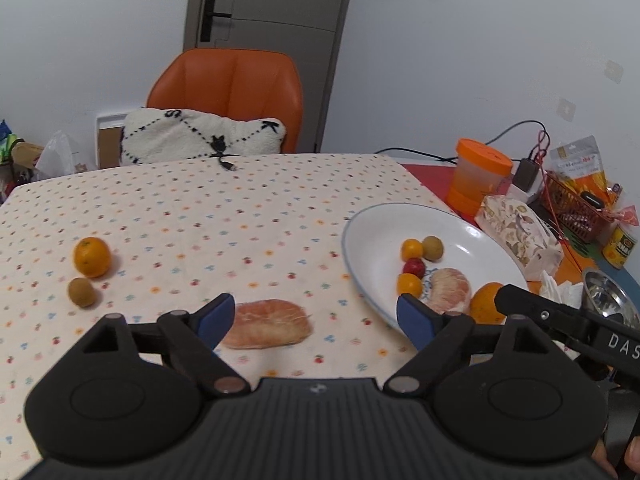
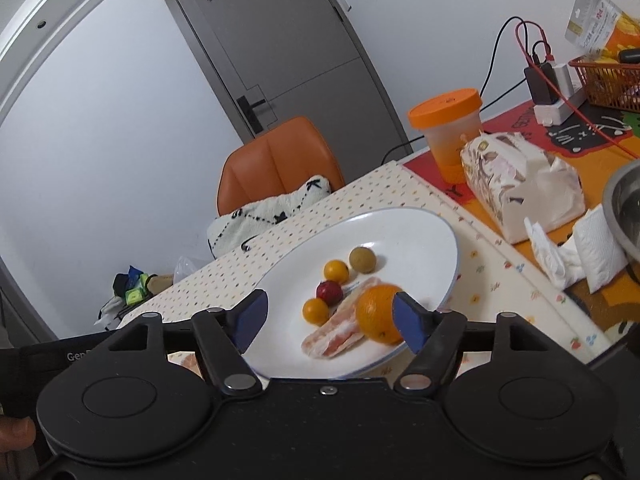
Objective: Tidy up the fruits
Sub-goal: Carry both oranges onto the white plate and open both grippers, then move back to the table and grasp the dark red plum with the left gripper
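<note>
Midway through gathering fruit onto the white plate (image 1: 360, 248). Far left of the plate: an orange (image 1: 91, 257) and a kiwi (image 1: 82, 291) on the dotted cloth. Nearer, just left of the plate: a peeled pomelo segment (image 1: 267, 323), framed by the left gripper (image 1: 316, 320), wide open, empty. Over the plate: right gripper (image 2: 330, 318), wide open, holding nothing, an orange on the plate (image 2: 376, 314) beside one pad. Next, probably: lower, close gently on the soft segment.

The dotted tablecloth (image 1: 200, 216) is viewed low and level from the near edge by the left wrist camera, faced toward the orange chair (image 1: 228, 80). The white round plate (image 2: 400, 232) is seen closer, tilted, from its near side by the right camera. Plate, chair and grey door (image 2: 280, 40) are shared.
</note>
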A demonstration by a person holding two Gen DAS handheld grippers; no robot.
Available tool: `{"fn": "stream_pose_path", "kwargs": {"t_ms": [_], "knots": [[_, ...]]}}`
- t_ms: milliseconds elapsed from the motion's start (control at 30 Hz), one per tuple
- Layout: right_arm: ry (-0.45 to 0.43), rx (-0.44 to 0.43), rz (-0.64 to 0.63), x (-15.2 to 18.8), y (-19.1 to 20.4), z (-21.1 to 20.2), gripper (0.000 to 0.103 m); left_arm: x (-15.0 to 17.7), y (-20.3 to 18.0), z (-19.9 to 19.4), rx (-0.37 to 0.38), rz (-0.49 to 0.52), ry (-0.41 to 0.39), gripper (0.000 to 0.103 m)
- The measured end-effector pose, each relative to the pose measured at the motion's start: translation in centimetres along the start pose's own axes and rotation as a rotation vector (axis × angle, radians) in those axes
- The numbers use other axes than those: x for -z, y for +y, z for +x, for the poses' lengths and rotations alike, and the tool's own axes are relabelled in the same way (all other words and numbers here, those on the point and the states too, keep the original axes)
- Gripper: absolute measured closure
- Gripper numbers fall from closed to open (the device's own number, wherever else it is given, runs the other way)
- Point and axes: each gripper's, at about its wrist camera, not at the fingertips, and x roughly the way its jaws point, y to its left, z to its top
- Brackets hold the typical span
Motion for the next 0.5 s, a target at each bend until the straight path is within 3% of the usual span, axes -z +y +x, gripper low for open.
{"fn": "stream_pose_path", "kwargs": {"t_ms": [233,500], "knots": [[0.015,-0.012,-0.019,0.7,1.7,0.0,0.033,0.2,2.0,-1.5,-0.027,-0.021,-0.015,0.014],[0.026,-0.022,-0.046,1.2,3.8,0.0,0.023,1.3,4.1,-2.7,-0.054,-0.046,-0.016,0.012]]}}
